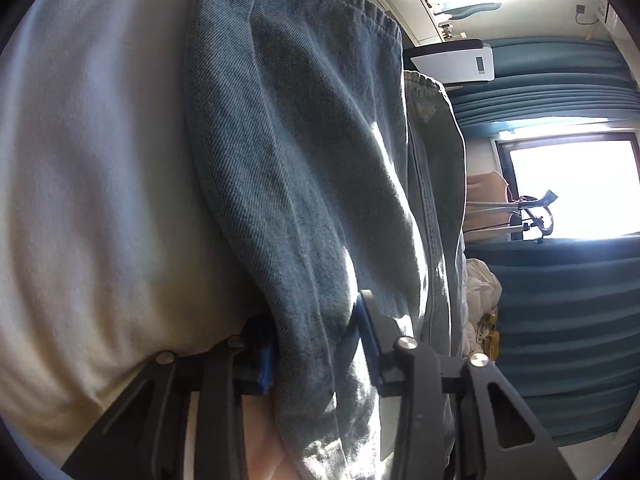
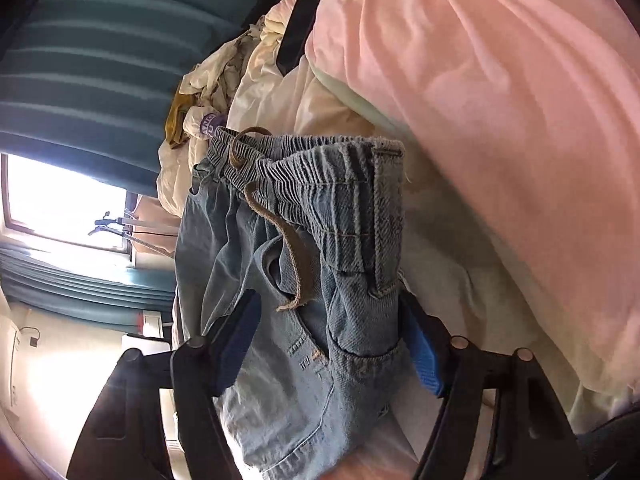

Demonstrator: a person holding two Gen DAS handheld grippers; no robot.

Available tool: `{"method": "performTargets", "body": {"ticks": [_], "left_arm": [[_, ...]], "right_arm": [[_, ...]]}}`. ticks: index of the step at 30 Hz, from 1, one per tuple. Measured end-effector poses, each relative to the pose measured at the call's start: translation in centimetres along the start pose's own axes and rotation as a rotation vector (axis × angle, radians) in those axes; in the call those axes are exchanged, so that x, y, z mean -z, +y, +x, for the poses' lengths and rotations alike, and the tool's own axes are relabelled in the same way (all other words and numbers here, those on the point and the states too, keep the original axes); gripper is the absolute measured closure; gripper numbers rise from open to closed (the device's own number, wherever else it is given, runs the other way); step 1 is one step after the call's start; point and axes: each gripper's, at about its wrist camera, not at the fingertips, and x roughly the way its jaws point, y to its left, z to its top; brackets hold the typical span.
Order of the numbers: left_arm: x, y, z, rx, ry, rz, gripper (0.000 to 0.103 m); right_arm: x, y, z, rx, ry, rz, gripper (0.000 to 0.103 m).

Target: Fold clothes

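Observation:
A pair of blue denim jeans [image 1: 304, 160] hangs lengthwise over a cream sheet [image 1: 100, 184]. In the left wrist view a thick fold of the denim fills the gap of my left gripper [image 1: 316, 350], and both blue pads [image 1: 370, 340] press on it. The right wrist view shows the elastic waistband [image 2: 320, 176] with a tan drawstring [image 2: 296, 252] and a front pocket. My right gripper [image 2: 332, 352] has the bunched waist part of the jeans [image 2: 288, 360] between its blue pads [image 2: 426, 364], which touch the cloth on both sides.
A pink cover [image 2: 500, 100] lies bulky at the right, over cream bedding [image 2: 460, 280]. A heap of cream and mustard clothes [image 2: 208, 96] sits beyond the waistband. Teal curtains [image 1: 560, 340] and a bright window [image 1: 572, 188] stand behind, with a white appliance [image 1: 452, 64] nearby.

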Motion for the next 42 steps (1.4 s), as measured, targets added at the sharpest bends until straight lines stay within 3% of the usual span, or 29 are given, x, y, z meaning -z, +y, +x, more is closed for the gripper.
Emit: {"method": "performTargets", "body": {"ticks": [1,5,9,16,23,30,34,42], "left_arm": [[0.0,0.0,-0.1,0.01,-0.001,0.006,0.09],[0.0,0.0,-1.2,0.055,-0.019,0.03,0.096],[0.4,-1.2,-2.9,0.05,-0.071,0.096,0.097],[-0.4,-6.6,-4.5,0.063,-0.131,0.192,0.097],[-2.5,-16.1,-2.1,0.013,-0.152,0.298,0.097],[-4.5,-24.3,6.4,-0.08,-0.162,0.406,0.097],[-5.5,-27.3,13.2,-0.136,-0.129,0.449,0.097],[-5.7,-26.8,23.2,-0.241,-0.098,0.524,0.096]], "right_arm": [[0.0,0.2,0.1,0.003,-0.006,-0.011,0.047],[0.0,0.3,-0.1,0.037,-0.017,-0.031,0.085],[0.1,0.4,-1.1,-0.021,-0.041,-0.023,0.097],[-1.4,2.2,-3.1,-0.076,-0.047,-0.006,0.099],[-5.2,8.7,-1.2,-0.144,-0.095,-0.022,0.099],[-10.3,16.0,6.1,-0.155,-0.095,-0.045,0.099],[-12.8,17.6,11.5,-0.168,-0.086,-0.029,0.099],[-15.2,17.4,21.3,-0.14,-0.095,-0.082,0.099]]}}
